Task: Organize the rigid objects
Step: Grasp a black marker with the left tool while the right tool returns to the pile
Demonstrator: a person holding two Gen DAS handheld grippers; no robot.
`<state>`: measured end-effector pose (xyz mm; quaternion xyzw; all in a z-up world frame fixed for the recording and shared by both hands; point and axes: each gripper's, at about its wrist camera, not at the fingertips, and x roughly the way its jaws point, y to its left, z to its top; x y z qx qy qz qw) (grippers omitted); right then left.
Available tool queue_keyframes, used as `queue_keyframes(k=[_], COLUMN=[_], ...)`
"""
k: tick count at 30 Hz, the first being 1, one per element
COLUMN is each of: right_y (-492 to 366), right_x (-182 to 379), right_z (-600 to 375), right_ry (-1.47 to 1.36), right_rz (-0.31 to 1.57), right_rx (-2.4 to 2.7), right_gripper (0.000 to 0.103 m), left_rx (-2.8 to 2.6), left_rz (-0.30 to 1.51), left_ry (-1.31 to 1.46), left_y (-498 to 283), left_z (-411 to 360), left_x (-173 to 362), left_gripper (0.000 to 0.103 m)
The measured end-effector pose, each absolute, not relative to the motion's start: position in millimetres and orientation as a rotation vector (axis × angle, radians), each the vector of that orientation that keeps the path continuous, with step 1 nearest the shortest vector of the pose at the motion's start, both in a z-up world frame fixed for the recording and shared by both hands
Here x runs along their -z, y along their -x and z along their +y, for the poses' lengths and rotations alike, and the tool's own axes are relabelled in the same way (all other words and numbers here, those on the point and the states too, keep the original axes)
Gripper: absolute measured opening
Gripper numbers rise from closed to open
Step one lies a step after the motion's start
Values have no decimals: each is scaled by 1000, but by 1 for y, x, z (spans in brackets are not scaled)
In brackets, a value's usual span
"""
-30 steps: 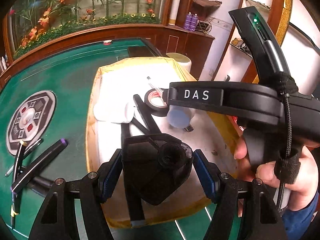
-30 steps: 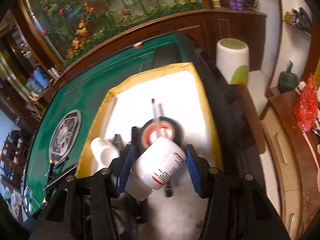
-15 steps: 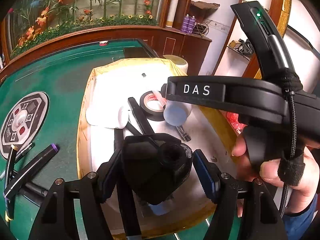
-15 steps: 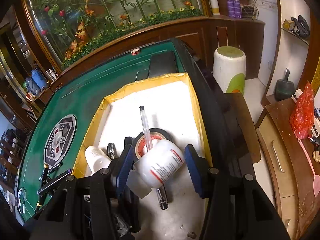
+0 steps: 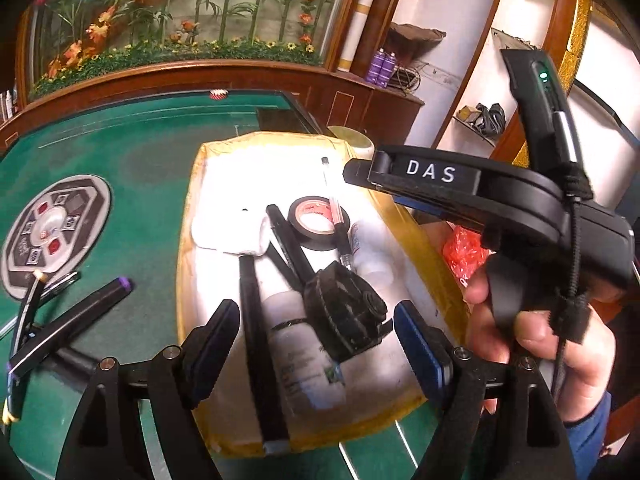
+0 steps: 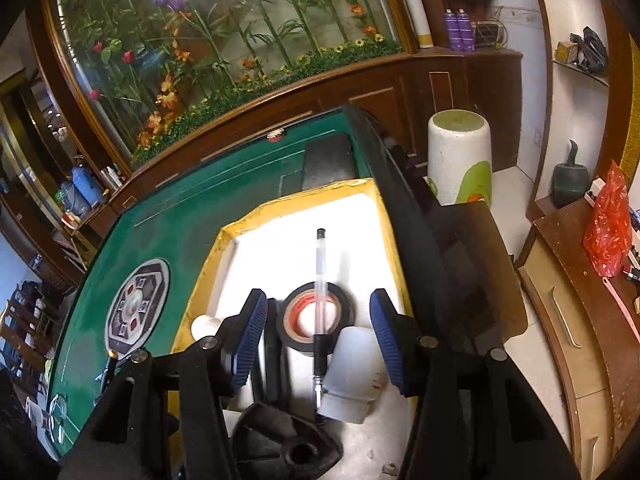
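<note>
Left wrist view shows left tongs [image 5: 316, 344] just opened wide around a black part [image 5: 344, 316] in the tray [image 5: 424, 236]; right tongs [image 6: 318, 338] gape, empty.

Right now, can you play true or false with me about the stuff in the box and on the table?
1. The clear pen lies across the black tape roll. True.
2. The tape roll sits out on the green table. False: it is inside the yellow-edged white box.
3. A purple-tipped marker lies on the green table, outside the box. True.
4. The white bottle next to the pen stands upright. False: it lies on its side in the box.
</note>
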<state>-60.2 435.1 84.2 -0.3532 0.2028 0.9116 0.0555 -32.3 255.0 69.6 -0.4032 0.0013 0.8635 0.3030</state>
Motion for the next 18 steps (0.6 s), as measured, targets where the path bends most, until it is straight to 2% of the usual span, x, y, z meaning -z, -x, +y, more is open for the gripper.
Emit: queue_keyframes(k=[8,18], right_y=[59,53], right_x=[-87,-89], right_z=[411,374], right_ry=[1100,1112], right_rz=[543,414], right_rx=[-2830,-2937], right_gripper=[53,53], left_rx=[-2360,-2579], left_rz=[21,-28], left_ry=[1053,1105], left_y=[12,5], left_z=[210,87], left_x=[-77,-68], left_gripper=[82,83])
